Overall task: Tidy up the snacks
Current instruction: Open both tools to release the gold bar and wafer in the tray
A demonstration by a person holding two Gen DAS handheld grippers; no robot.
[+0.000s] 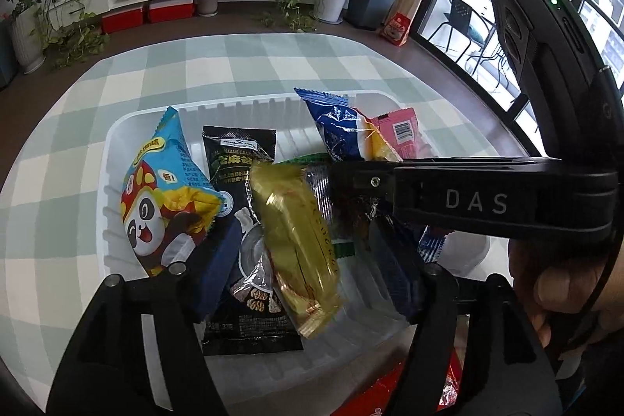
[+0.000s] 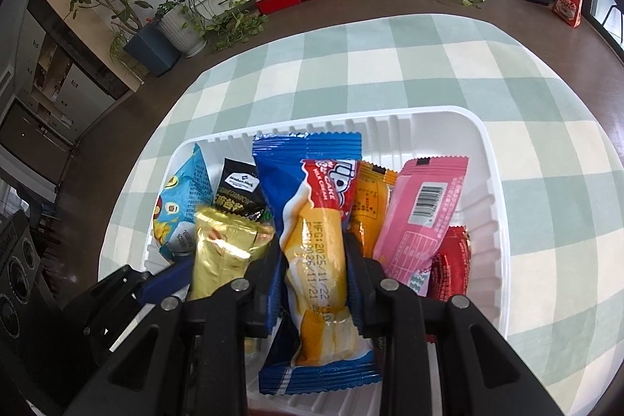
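A white plastic tray [image 1: 113,151] sits on the checked tablecloth and holds several snack packets; it also shows in the right wrist view [image 2: 491,182]. My left gripper [image 1: 302,260] is open over the tray; a gold-wrapped snack [image 1: 296,244] lies loose between its blue-padded fingers, blurred, over a black sesame packet [image 1: 238,158]. A panda packet [image 1: 163,197] lies at the left. My right gripper [image 2: 314,256] is shut on a blue and yellow cake packet [image 2: 312,221], held over the tray. The right gripper crosses the left wrist view [image 1: 468,197].
A pink packet [image 2: 425,205], an orange packet [image 2: 370,201] and a red packet [image 2: 452,264] lie at the tray's right. A red packet [image 1: 394,392] lies near the tray's near edge. The tablecloth [image 2: 390,65] extends beyond the tray. Plants and a TV cabinet stand far behind.
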